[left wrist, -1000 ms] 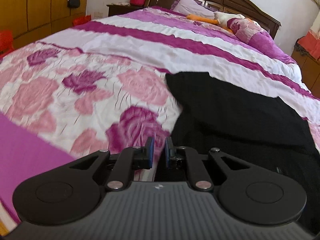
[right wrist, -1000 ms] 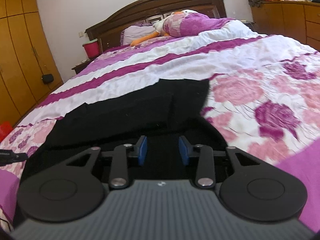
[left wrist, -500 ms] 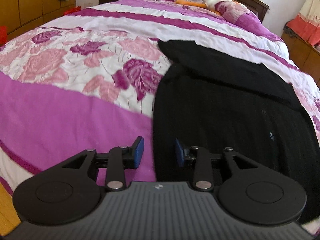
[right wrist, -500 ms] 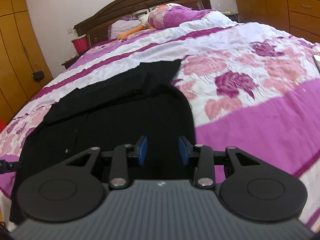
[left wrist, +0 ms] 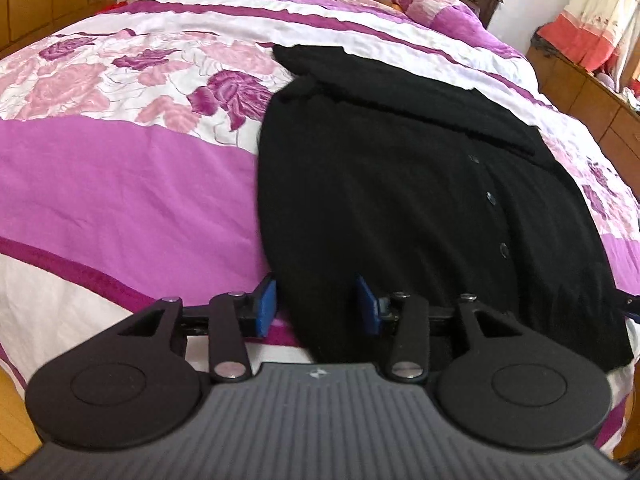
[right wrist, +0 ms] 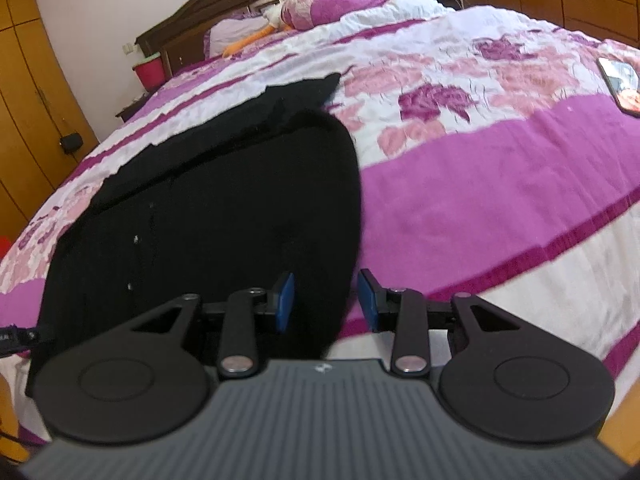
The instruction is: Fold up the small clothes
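Floral bedspread (left wrist: 120,184) covers the bed; black buttoned garment (left wrist: 400,200) lies flat at its near edge. Left gripper (left wrist: 316,306) jaws opening over the garment's near-left corner, pads clear; right gripper (right wrist: 326,302) narrowly parted over the near-right corner, gripping nothing.

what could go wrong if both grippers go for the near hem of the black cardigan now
1. The black buttoned knit cardigan has a sleeve folded loosely across its top; lifting the hem could drag it askew.
2. The left gripper, jaws opening, sits over the cardigan's side edge, so it might pinch the pink floral bedspread too.
3. The right gripper, open, straddles the opposite edge and may catch only a thin sliver.
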The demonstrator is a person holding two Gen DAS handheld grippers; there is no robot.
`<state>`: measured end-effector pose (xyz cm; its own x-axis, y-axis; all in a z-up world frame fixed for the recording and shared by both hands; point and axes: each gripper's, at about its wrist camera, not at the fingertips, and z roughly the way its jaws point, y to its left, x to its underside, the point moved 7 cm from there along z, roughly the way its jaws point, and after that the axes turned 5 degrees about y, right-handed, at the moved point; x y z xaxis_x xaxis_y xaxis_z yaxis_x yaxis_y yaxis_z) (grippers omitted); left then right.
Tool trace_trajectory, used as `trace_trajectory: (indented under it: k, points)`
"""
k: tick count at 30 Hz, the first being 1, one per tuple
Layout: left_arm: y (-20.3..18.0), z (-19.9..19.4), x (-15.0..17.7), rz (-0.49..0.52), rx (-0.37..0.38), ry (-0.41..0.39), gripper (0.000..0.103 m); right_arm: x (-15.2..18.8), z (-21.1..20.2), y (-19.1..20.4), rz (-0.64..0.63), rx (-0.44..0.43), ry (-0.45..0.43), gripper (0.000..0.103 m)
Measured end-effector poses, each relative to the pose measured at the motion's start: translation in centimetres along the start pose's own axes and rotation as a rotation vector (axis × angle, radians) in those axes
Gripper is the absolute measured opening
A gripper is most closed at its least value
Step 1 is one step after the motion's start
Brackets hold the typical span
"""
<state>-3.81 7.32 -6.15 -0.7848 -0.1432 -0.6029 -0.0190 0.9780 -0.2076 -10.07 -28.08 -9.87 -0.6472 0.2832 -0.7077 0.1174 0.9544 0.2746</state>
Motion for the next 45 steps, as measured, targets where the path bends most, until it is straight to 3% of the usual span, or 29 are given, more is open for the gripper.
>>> trace_trajectory:
  k: [8,16,33,37,43,44,45]
  points:
    - [-0.8,0.4,1.4,0.033,0.050,0.010,0.054,1.4,0.6,-0.1,0.000,-0.026,0.013,0.045]
    - [-1.8,1.4,2.0,-0.021,0.243,0.053,0.054,2.0,0.3,0.9,0.027,-0.147,0.054,0.047]
    - [-2.7,3.5,2.3,0.033,0.255,0.030,0.052,2.4,1.5,0.9,0.015,-0.198,0.045,0.045]
    - [-3.0,3.2,3.0,0.052,0.274,0.031,0.052,2.8,1.1,1.0,-0.007,-0.194,0.016,0.033]
    - [-4.0,3.7,3.3,0.065,0.294,0.047,0.052,2.9,0.9,0.7,0.004,-0.228,0.006,0.031]
    - [-4.0,3.7,3.2,0.064,0.294,0.045,0.050,2.9,1.0,0.7,0.006,-0.233,0.007,0.031]
    - [-4.1,3.7,3.1,0.060,0.295,0.041,0.041,2.8,1.1,0.7,0.008,-0.241,0.006,0.031]
